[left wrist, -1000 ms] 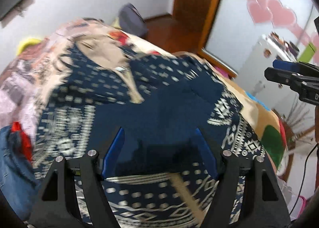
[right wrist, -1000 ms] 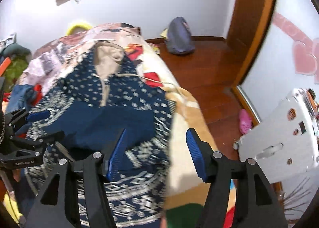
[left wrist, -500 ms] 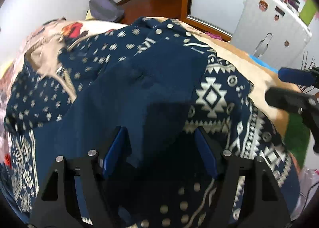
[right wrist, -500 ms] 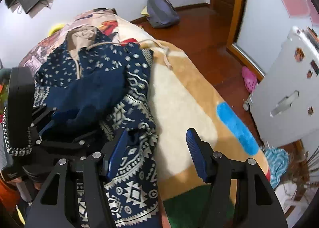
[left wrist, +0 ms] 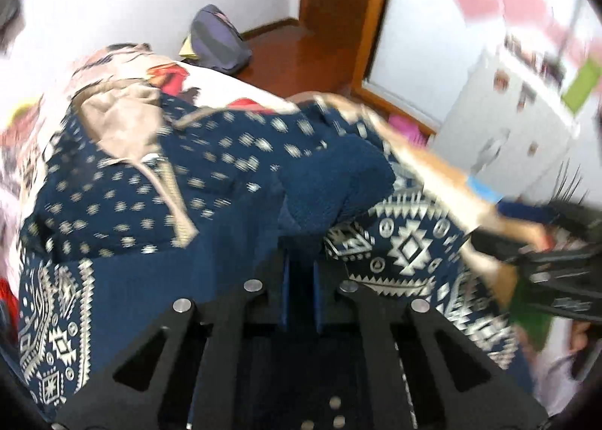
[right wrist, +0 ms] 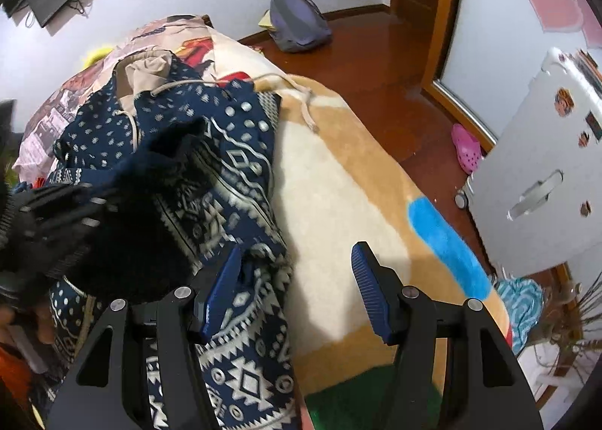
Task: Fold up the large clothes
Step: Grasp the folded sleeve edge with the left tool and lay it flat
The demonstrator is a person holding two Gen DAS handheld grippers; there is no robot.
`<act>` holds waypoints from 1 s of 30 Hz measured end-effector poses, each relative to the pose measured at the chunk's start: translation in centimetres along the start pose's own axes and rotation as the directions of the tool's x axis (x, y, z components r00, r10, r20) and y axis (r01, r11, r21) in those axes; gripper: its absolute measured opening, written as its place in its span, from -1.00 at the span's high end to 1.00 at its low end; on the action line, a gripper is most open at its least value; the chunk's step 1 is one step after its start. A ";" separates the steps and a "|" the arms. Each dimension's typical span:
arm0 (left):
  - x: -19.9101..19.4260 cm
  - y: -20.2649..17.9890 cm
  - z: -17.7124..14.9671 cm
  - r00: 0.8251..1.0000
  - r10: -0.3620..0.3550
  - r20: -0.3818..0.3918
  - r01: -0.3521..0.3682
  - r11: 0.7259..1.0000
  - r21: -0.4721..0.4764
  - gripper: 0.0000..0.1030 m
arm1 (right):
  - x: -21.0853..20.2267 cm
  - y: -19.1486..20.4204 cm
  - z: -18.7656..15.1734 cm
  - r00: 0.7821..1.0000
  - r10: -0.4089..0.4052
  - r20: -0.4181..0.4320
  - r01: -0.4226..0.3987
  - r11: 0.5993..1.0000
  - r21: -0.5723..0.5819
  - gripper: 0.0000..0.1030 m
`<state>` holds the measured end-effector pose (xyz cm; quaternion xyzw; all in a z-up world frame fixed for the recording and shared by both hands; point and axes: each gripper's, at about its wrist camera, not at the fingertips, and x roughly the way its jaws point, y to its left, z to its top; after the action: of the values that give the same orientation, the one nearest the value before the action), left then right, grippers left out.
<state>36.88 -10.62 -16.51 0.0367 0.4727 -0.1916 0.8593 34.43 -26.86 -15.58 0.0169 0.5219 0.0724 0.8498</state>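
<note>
Now the left hand-held gripper (left wrist: 300, 279) has just closed on a plain navy fold of the hoodie (left wrist: 210, 181).
Its blue pads stand almost together with the cloth pinched between them, the fold bunching up just beyond the tips. The hoodie, navy with white patterns and a tan hood lining, lies spread on the bed (right wrist: 338, 181), over a cream and tan blanket. The right hand-held gripper (right wrist: 297, 279) has its jaws about half open and grips nothing; its left pad sits at the hoodie's right edge, its right pad over bare blanket. Beyond the bed a grey bag (right wrist: 299, 21) rests on the wooden floor.
</note>
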 end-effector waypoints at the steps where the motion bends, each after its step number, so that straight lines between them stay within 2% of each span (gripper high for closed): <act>1: -1.3 1.1 0.4 1.000 -0.016 0.023 0.017 0.999 -0.032 0.83 | 0.0 0.3 0.4 1.000 0.002 0.005 -0.002 1.000 -0.008 -0.12; 4: -5.1 3.7 1.4 0.994 -0.005 0.105 0.014 0.996 -0.083 0.83 | -0.2 1.5 1.3 1.000 0.023 0.021 -0.022 0.999 -0.026 -0.12; 9: -10.8 7.1 2.1 0.976 0.036 0.215 -0.008 0.992 -0.128 0.84 | 0.1 4.1 2.5 0.998 0.053 0.029 -0.051 0.996 -0.077 -0.12; 15: -14.1 10.9 0.0 0.959 0.121 0.258 -0.074 0.980 -0.184 0.84 | 3.0 6.5 2.0 0.998 0.045 -0.048 -0.051 0.989 -0.135 -0.12; 19: -13.6 14.3 -2.6 0.965 0.157 0.211 -0.105 0.965 -0.240 0.84 | 4.9 6.8 1.0 0.996 0.021 -0.091 -0.034 0.988 -0.147 -0.12; 24: -10.6 17.9 -7.2 0.981 0.179 0.079 -0.145 0.936 -0.320 0.84 | 4.7 7.5 0.2 0.997 -0.010 -0.075 -0.005 0.981 -0.192 -0.16; 30: -8.2 20.5 -12.1 0.988 0.151 -0.010 -0.142 0.901 -0.409 0.82 | 4.8 8.2 -0.1 0.996 -0.034 -0.084 0.014 0.973 -0.229 -0.16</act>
<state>30.78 13.67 -18.80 -0.1102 0.4888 -0.0238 0.8651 35.59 -18.08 -19.03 -0.0902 0.5468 0.1224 0.8233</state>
